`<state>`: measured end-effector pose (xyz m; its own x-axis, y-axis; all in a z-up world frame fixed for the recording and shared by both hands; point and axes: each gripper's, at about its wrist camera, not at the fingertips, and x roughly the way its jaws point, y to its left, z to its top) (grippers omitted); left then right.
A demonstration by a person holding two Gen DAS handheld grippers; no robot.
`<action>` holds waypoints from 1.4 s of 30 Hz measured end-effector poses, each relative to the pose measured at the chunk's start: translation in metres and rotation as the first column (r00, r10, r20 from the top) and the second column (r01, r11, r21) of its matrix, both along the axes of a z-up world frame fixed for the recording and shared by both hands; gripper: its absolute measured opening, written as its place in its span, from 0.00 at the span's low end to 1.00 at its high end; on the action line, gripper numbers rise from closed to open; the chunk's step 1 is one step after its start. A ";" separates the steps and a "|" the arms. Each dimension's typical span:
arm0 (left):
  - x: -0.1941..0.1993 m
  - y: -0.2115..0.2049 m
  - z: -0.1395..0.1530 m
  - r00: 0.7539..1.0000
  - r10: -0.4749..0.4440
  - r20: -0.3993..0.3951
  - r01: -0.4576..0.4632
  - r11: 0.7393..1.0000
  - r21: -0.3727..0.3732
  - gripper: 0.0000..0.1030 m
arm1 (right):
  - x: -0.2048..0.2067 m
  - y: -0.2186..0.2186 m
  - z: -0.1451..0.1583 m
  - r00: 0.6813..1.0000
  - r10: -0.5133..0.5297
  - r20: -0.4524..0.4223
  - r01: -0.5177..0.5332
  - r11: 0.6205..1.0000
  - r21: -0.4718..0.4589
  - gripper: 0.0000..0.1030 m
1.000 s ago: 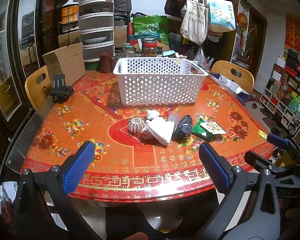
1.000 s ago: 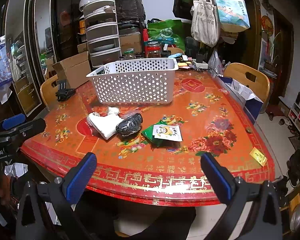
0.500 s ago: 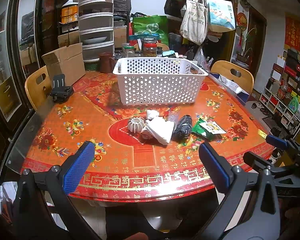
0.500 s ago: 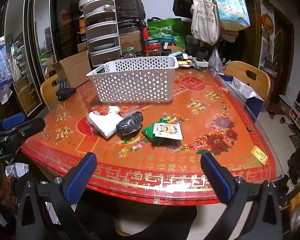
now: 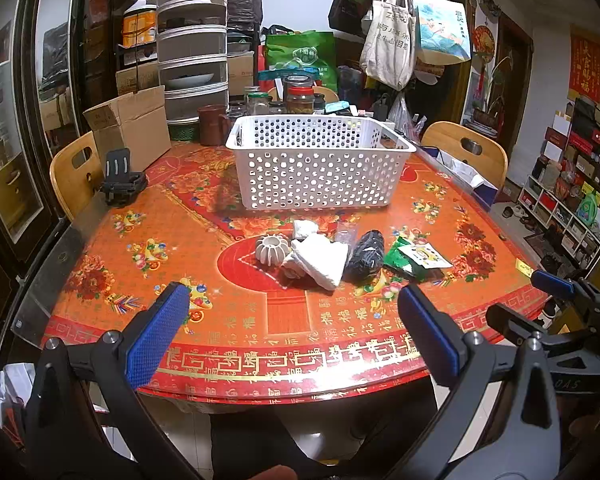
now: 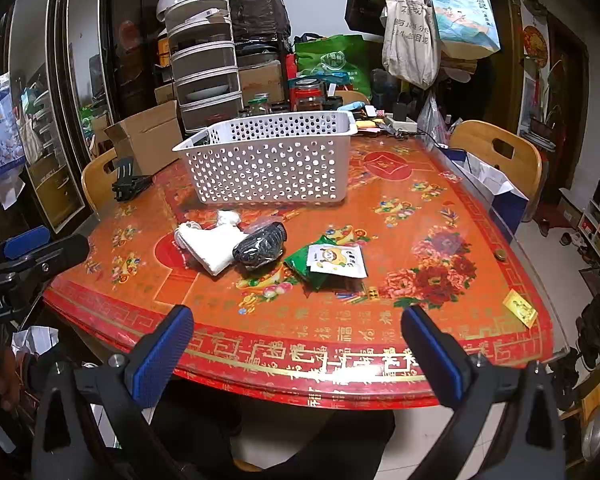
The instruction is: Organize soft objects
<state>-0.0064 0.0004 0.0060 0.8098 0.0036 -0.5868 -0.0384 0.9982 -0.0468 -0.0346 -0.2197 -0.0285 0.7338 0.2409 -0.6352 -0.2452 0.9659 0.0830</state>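
Observation:
A white perforated basket (image 5: 320,168) (image 6: 272,164) stands on the red patterned table (image 5: 260,320). In front of it lie a white folded cloth (image 5: 320,258) (image 6: 212,246), a small white bundle (image 5: 303,228), a dark rolled cloth (image 5: 366,254) (image 6: 260,246), a ribbed grey round piece (image 5: 272,249) and green snack packets (image 5: 418,258) (image 6: 332,262). My left gripper (image 5: 292,332) is open and empty at the table's near edge. My right gripper (image 6: 300,348) is open and empty, also at the near edge, to the right of the left one.
A cardboard box (image 5: 132,128), a black holder (image 5: 120,184), jars (image 5: 300,98) and stacked trays (image 5: 192,60) stand at the back. Wooden chairs (image 5: 466,152) flank the table. A yellow slip (image 6: 520,307) lies near the right edge.
The right gripper has moved slightly forward and right toward the table. The left gripper has hardly moved. The objects have not moved.

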 end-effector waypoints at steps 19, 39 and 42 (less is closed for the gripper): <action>0.000 0.000 0.000 1.000 0.001 0.000 -0.001 1.000 0.000 1.00 | 0.000 0.000 0.000 1.000 0.001 0.000 -0.001 1.000 0.002 1.00; 0.007 0.000 -0.011 1.000 -0.012 0.008 0.012 1.000 -0.008 1.00 | 0.005 0.003 -0.010 1.000 0.016 -0.016 -0.015 1.000 0.022 1.00; 0.006 0.005 -0.010 0.997 -0.010 0.075 0.011 1.000 -0.024 1.00 | 0.009 0.000 -0.013 1.000 0.013 0.015 -0.014 0.999 0.043 1.00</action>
